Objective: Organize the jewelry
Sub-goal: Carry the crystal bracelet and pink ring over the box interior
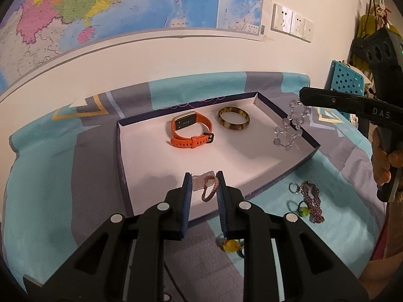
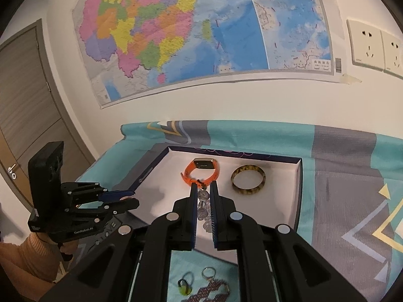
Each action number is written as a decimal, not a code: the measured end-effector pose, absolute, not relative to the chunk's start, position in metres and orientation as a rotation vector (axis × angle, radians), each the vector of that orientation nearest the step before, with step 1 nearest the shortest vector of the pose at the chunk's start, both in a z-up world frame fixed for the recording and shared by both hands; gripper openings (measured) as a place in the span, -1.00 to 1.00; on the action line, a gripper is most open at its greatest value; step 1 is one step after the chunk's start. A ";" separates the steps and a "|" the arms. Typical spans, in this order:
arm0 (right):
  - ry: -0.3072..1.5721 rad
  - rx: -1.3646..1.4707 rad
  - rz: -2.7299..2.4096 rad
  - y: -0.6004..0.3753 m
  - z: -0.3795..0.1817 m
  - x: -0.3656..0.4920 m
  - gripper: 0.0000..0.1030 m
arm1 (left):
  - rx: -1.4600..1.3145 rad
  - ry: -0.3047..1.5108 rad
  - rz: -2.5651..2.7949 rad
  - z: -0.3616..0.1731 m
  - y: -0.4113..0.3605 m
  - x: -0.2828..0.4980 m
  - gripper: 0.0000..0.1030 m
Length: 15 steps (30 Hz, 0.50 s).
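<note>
Nearest to me, my left gripper (image 1: 203,176) is nearly closed on a braided pinkish bracelet (image 1: 209,188) with a pale tag on it, pinched between the blue pads just over the near edge of the box (image 1: 121,156). Under that gripper, on the teal and grey cloth (image 1: 50,176), lies a small yellow-green charm (image 1: 229,246). A little to the right on the cloth are a key ring (image 1: 293,187), a second green charm (image 1: 303,211) and a purple beaded strap (image 1: 313,201), all outside the box and close to its near right wall.

My right gripper (image 2: 203,187) is almost shut on a clear crystal bead bracelet (image 2: 204,210); the beads hang between and below its fingers, over the right part of the box, clear of the floor as far as I can tell.

Farther in, on the white floor of the box, the orange watch (image 1: 191,133) lies near the middle, with the mottled brown bangle (image 1: 233,118) just to its right, the two apart.

Beyond the box the cloth runs to the wall, where a coloured map (image 2: 176,32) hangs, with sockets (image 2: 372,47) to the right. A door (image 2: 27,115) stands at far left, and a blue perforated basket (image 1: 345,80) at far right.
</note>
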State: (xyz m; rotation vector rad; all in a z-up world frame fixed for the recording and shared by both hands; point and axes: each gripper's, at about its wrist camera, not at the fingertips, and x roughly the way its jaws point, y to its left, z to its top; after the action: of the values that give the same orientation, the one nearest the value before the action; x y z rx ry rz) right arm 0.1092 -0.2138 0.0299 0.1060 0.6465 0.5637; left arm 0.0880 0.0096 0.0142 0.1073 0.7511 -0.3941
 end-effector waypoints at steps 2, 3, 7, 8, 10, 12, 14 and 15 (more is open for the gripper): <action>0.652 0.106 0.562 -0.213 0.029 0.114 -0.85 | 0.110 0.752 -0.391 0.013 0.008 0.093 -0.62; 0.656 0.105 0.563 -0.212 0.028 0.117 -0.85 | 0.111 0.753 -0.391 0.013 0.008 0.095 -0.62; 0.665 0.105 0.564 -0.209 0.027 0.127 -0.85 | 0.109 0.763 -0.384 0.009 0.007 0.105 -0.62; 0.668 0.107 0.562 -0.208 0.026 0.129 -0.85 | 0.106 0.766 -0.383 0.008 0.007 0.107 -0.62; 0.677 0.109 0.561 -0.207 0.024 0.136 -0.85 | 0.105 0.772 -0.380 0.006 0.006 0.112 -0.62; 0.683 0.111 0.560 -0.206 0.022 0.141 -0.85 | 0.102 0.777 -0.378 0.005 0.006 0.116 -0.62; 0.690 0.116 0.560 -0.204 0.020 0.146 -0.85 | 0.102 0.781 -0.373 0.003 0.005 0.120 -0.62; 0.692 0.117 0.559 -0.204 0.020 0.147 -0.85 | 0.102 0.782 -0.372 0.002 0.003 0.123 -0.62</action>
State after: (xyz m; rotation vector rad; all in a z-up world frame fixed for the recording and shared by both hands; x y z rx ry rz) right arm 0.1473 -0.2038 0.0198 0.1170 0.6917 0.5592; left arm 0.1228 0.0034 0.0023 0.1023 0.7824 -0.3719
